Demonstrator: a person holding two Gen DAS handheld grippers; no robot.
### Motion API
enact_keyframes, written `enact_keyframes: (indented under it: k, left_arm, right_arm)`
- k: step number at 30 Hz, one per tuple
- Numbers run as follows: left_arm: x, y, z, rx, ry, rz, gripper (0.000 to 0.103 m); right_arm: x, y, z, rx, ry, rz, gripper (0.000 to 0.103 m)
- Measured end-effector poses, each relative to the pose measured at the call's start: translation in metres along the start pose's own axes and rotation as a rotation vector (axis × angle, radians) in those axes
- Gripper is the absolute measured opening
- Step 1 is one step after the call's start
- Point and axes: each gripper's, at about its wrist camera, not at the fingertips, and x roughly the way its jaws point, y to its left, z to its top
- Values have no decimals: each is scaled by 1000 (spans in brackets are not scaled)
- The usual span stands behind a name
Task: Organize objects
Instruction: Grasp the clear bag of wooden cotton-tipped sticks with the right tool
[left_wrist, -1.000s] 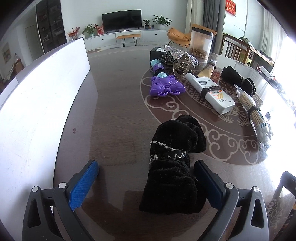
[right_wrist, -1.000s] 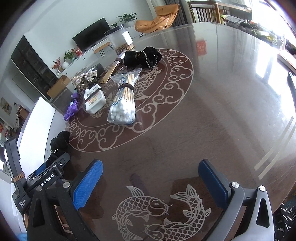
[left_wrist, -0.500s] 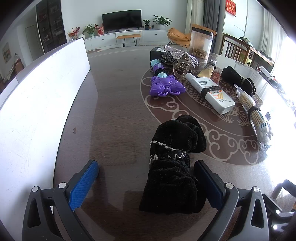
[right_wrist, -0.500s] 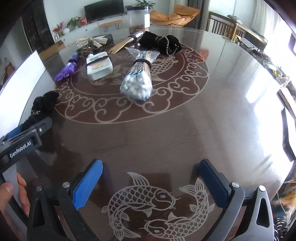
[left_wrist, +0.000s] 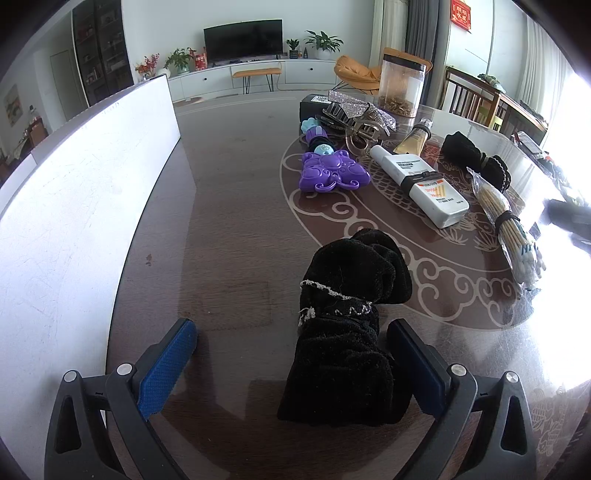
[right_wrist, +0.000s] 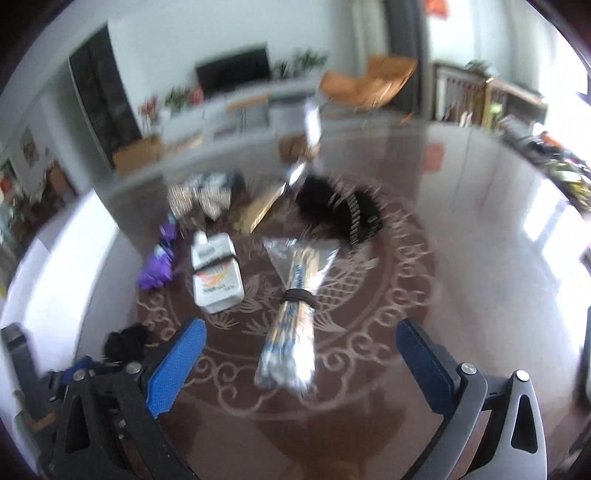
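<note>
A black fuzzy cloth item (left_wrist: 351, 325) with a thin chain lies on the dark table, between the open fingers of my left gripper (left_wrist: 291, 369), close to the right pad; no pad presses it. My right gripper (right_wrist: 301, 365) is open and empty, low over the table, with a bagged bundle of cotton swabs (right_wrist: 293, 325) lying between and just beyond its fingers. The same bundle shows in the left wrist view (left_wrist: 508, 229). The right wrist view is blurred by motion.
A white bottle (left_wrist: 421, 184), a purple butterfly toy (left_wrist: 330, 173), a second black cloth item (left_wrist: 476, 158), a hair claw (left_wrist: 362, 133), a silver bow and a clear jar (left_wrist: 402, 88) stand further back. A white board (left_wrist: 74, 206) lines the left edge.
My right gripper has swung and moved forward over the table until the cotton swab bundle lies between its fingers. My left gripper and the black cloth have not moved.
</note>
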Motion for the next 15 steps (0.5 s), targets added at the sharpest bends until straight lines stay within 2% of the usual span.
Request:
enact_keyframes:
  k: [1, 2, 3, 4, 5, 7, 12, 13, 15]
  left_arm:
    - [0, 0, 0, 0, 0, 0, 103]
    - [0, 0, 0, 0, 0, 0, 103]
    - [0, 0, 0, 0, 0, 0, 103]
    - [0, 0, 0, 0, 0, 0, 103]
    - [0, 0, 0, 0, 0, 0, 103]
    - [0, 0, 0, -2, 1, -1, 103]
    - [-2, 1, 1, 27, 35, -22, 103]
    - [-2, 0, 1, 37, 59, -28, 103]
    - [-1, -3, 4, 61, 110, -41, 103]
  right_arm:
    - [8, 2, 1, -21, 22, 0, 88]
    - [22, 7, 3, -53, 53, -4, 74]
    - [31, 9, 2, -66, 77, -11, 67]
    - [40, 8, -2, -62, 107, -20, 50]
    - [37, 9, -6, -62, 85, -30, 41]
    - [29, 9, -18, -49, 102, -40, 31]
    - [0, 19, -61, -69, 117, -38, 31]
    - [-2, 20, -65, -78, 115, -41, 34]
    - [-3, 18, -69, -82, 115, -41, 49]
